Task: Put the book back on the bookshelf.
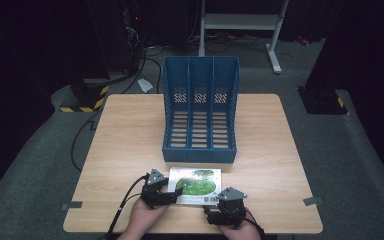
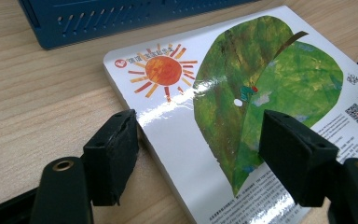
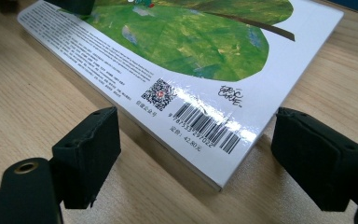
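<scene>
1. Lying flat near the front edge of the light wooden table (image 1: 130,130): a thin glossy white picture book (image 1: 198,185) with a large green leaf and an orange sun on its cover.
2. Legible on the cover: a barcode reading "9 787533 297022", a price line "42.80", a QR code and the signature "ERIC CARLE"; small Chinese print along one edge too fine to read.
3. Just behind the book, toward the table's middle: a blue plastic three-slot file rack (image 1: 200,107), apart from it.
4. At the book's left edge: left gripper (image 2: 198,144), jaws apart, one black pad (image 2: 114,154) beside the edge over the wood, the other above the cover; no clamping seen.
5. At the book's front right corner: right gripper (image 3: 193,149), jaws wide apart, straddling the barcode corner, pads (image 3: 91,149) clear of it.
</scene>
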A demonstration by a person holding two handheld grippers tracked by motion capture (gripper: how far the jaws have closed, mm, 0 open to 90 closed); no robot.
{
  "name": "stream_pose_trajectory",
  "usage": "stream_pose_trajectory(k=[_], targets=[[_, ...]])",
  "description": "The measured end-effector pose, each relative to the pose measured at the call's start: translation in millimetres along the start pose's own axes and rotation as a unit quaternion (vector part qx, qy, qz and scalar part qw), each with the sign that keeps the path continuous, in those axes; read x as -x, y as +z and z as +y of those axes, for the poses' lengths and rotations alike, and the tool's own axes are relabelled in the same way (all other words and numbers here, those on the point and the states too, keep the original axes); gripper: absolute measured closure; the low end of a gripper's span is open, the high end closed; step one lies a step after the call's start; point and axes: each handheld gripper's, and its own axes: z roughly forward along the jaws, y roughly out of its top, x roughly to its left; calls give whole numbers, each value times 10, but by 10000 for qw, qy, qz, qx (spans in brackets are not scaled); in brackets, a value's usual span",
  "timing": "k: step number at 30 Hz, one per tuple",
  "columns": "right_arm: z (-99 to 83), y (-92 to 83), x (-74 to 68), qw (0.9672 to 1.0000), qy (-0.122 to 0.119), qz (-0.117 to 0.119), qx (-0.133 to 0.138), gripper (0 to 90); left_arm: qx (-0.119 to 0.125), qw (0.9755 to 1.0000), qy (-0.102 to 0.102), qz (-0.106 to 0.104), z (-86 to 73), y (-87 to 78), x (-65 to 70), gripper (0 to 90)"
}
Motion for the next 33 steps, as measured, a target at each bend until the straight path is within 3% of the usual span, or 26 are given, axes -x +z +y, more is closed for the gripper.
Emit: stream_pose_trajectory(k=[18,20,33], targets=[[-5,-9,17,10000,24,27,-14,146,347,9992,-129,-146,0,-121,43,324],[-5,-7,17,10000,30,31,-16,138,429,9989,-70,-158,7,-150,41,326],[-8,-4,25,9999,132,-38,9,133,1080,9935,0,-360,42,-327,118,357]])
